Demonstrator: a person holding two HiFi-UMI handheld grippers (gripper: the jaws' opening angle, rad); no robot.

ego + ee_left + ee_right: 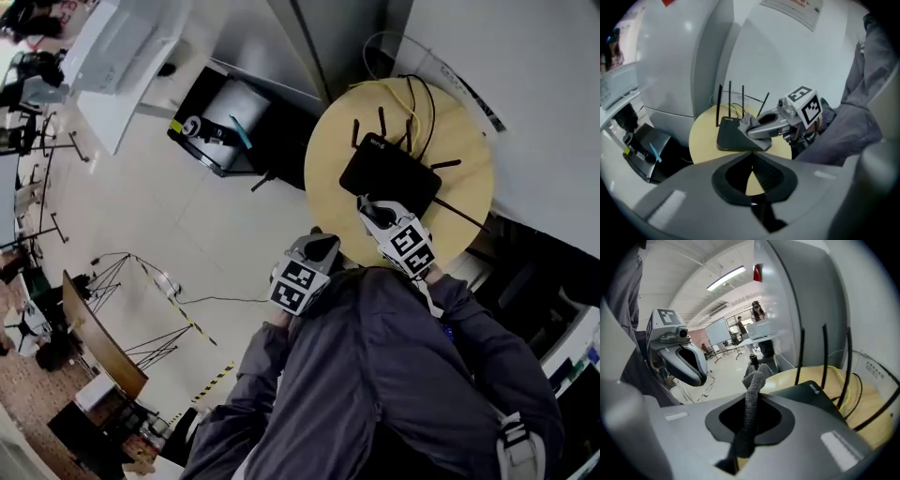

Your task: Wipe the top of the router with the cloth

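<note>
Black router (389, 176) sits on the round yellow surface (328, 155), 1 o'clock in the head view. Right gripper (367, 208) at the router's 6 o'clock edge, jaws pinching the grey cloth (752, 390), which lies on the router top. Left gripper (323, 246) at the surface's 7 o'clock rim, jaws pressed together, empty.

Black flat plastic router (389, 173) at centre of round pale wooden table (328, 169), antennas toward far edge. Right gripper (367, 206) clamps grey terry cloth (752, 399) on router's near edge. Left gripper (325, 246) just off table's near-left edge.
</note>
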